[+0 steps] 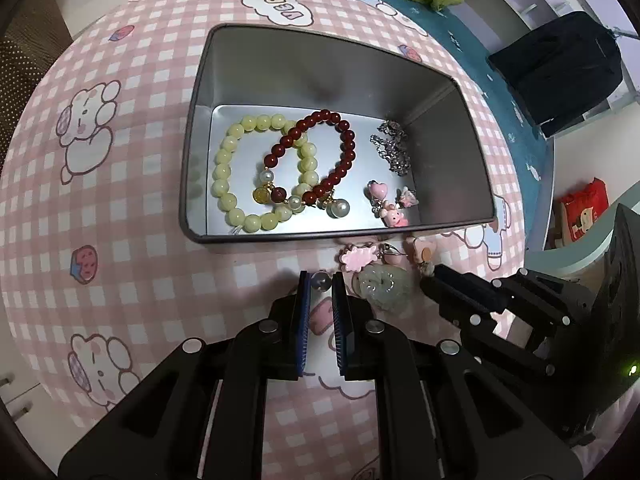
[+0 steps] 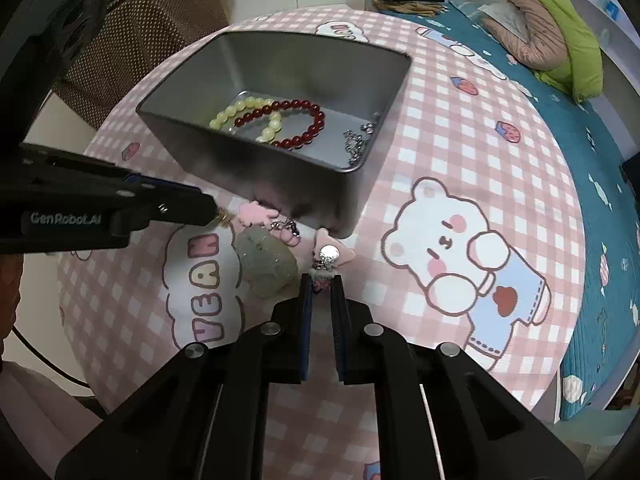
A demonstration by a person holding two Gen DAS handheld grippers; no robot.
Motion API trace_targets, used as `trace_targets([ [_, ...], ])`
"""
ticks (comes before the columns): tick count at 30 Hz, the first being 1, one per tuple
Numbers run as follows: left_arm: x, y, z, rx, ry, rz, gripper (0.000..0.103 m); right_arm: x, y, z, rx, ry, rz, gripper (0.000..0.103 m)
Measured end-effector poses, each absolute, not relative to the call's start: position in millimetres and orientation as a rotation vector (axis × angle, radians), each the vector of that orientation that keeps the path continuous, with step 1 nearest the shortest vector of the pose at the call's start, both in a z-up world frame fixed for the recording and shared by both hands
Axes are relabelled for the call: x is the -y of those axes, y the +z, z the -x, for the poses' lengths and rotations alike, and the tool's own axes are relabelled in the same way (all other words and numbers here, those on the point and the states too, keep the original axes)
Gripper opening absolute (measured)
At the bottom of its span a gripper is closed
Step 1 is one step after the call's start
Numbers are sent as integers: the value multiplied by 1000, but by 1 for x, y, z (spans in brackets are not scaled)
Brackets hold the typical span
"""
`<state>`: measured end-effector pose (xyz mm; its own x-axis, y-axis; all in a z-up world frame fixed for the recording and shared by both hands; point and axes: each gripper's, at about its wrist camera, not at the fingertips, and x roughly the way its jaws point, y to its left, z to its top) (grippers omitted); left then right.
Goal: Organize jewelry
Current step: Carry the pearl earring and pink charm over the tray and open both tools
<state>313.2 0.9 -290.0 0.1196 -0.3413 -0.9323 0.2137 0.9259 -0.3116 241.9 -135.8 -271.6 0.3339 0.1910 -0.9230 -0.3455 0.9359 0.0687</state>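
Observation:
A grey metal tin (image 1: 280,60) holds a pale yellow bead bracelet (image 1: 224,168), a dark red bead bracelet (image 1: 344,160), a silver chain (image 1: 392,148) and small pink charms (image 1: 384,200). In front of the tin lie a pale green jade pendant (image 1: 380,284), pink charms (image 1: 358,258) and a pearl bead (image 1: 320,280). My left gripper (image 1: 320,280) is nearly shut around the pearl bead. My right gripper (image 2: 321,280) is narrowly open around a pearl-topped earring (image 2: 329,256); its tip shows in the left wrist view (image 1: 430,274). The tin (image 2: 280,184) and pendant (image 2: 266,264) also show in the right wrist view.
The table wears a pink checked cloth with bear prints (image 2: 452,256). A teal bed (image 2: 592,152) with a green and pink quilt (image 2: 560,40) lies to the right. A brown dotted cushion (image 2: 132,36) is at the far left.

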Motion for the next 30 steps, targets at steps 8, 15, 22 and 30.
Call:
trace_targets([
  [8, -7, -267, -304, -1354, -428, 94, 11, 140, -254, -239, -1131, 319, 127, 8],
  [15, -9, -246, -296, -1316, -459, 70, 11, 141, -238, -230, -1085, 291, 115, 8],
  [22, -1, -230, -287, -1271, -501, 56, 11, 143, -222, -220, -1042, 258, 117, 8],
  [30, 8, -207, -291, -1209, -541, 65, 11, 148, -203, -218, -986, 240, 133, 8],
])
